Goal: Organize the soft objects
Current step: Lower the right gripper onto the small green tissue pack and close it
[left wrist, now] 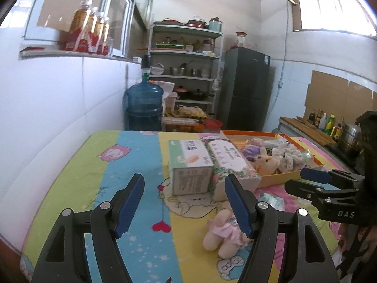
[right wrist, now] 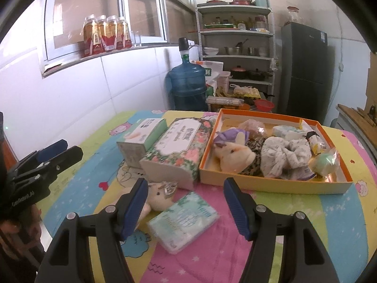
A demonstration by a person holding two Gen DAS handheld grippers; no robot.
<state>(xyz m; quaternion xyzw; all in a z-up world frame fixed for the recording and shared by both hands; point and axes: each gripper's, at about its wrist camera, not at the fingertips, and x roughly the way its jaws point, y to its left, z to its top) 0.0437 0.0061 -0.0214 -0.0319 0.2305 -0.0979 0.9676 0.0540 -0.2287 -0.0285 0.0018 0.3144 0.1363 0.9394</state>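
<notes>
Table: 2 tissue boxes [right wrist: 165, 143] side by side; 1 orange tray [right wrist: 271, 185] of soft items beside them; 1 plush toy [right wrist: 157, 198] and 1 tissue packet [right wrist: 183, 219] on cloth. Left gripper [left wrist: 183, 202], right gripper [right wrist: 186, 205]: both wide, empty.

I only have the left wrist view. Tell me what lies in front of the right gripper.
Observer: A pale green tissue pack lies flat on the cloth between the open fingers of the right gripper, untouched.
Operator: Say what fills the orange box.
Observer: Along its right wall, inside the orange box, sits a green ball in clear wrap.
Operator: Report my left gripper.
Observer: The left gripper hovers left of the small green box, holding nothing.
</notes>
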